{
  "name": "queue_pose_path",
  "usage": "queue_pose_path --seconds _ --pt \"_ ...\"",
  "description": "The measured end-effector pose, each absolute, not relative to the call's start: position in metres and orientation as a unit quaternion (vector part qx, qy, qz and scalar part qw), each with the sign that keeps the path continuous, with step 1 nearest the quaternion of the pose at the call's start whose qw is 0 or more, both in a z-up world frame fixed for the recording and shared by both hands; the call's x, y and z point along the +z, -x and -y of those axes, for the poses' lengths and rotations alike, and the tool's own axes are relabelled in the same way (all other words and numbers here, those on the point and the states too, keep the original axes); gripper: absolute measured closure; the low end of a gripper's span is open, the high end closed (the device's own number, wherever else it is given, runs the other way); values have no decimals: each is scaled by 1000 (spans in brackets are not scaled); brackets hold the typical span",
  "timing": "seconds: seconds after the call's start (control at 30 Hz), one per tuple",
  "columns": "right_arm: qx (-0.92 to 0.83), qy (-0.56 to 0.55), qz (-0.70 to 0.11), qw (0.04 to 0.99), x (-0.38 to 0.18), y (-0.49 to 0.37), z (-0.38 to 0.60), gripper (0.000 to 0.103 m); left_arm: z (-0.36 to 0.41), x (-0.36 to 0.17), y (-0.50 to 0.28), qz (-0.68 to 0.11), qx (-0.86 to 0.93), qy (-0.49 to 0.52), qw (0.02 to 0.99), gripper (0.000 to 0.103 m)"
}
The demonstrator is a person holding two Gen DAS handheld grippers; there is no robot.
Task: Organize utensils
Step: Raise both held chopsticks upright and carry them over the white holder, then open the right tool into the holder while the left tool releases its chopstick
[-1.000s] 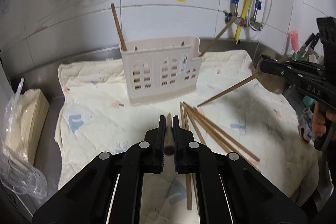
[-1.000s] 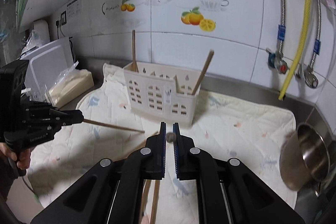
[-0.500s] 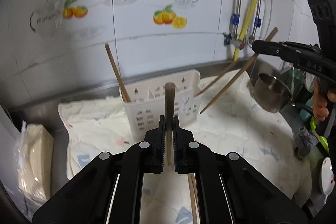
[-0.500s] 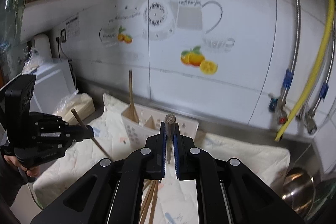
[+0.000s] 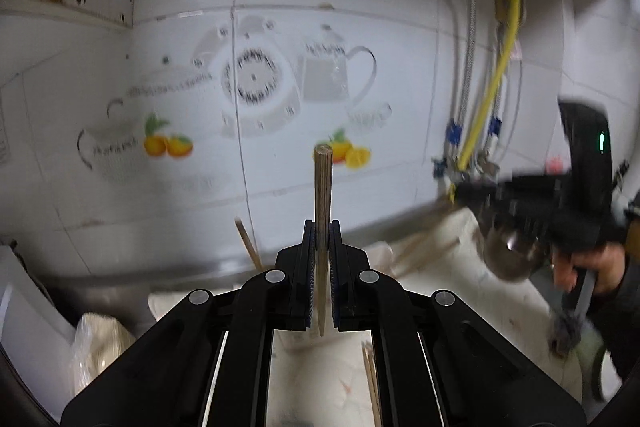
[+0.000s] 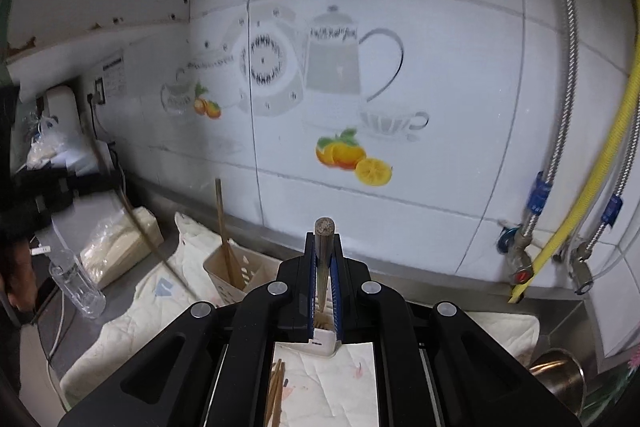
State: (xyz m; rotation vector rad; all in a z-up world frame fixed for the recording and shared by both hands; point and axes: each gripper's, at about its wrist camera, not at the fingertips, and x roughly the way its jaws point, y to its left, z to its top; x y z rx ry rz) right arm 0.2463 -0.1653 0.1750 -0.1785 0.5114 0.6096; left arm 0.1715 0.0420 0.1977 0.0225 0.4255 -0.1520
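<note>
The left gripper (image 5: 321, 251) is clamping fully down on a wooden chopstick (image 5: 322, 195), which is standing upright between its pads, blunt end poking above the fingertips. The right gripper (image 6: 323, 267) is pinching its own chopstick (image 6: 324, 231) the same way, directly above the cream utensil holder (image 6: 236, 267), where another chopstick (image 6: 221, 223) is leaning inside.

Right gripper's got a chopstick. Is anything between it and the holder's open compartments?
Nothing visible blocks it. The right gripper holds its chopstick above the holder, where one chopstick stands in the left compartment; the gripper hides the rest.
</note>
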Motion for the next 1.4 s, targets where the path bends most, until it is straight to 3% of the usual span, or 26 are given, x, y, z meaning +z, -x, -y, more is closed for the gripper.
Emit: queue_pose_path --seconds 0.23,0.67,1.0,1.03,1.17,1.4 --pt "295 97 -276 910 147 -259 155 97 -56 193 -206 -199 -47 1 979 98" --pt "300 107 -301 899 119 -267 146 97 -84 123 -248 -272 -34 54 960 97" --pt "294 104 -300 902 116 -265 146 95 -90 102 -248 -296 -32 69 952 95" --pt "293 104 -298 903 116 -264 147 95 -89 103 -246 -296 -31 66 953 92" --pt "289 101 -286 908 122 -256 154 91 -88 107 -233 -281 -24 60 958 63" --pt "290 95 -259 916 132 -230 167 83 -76 110 -201 -265 -28 35 963 52"
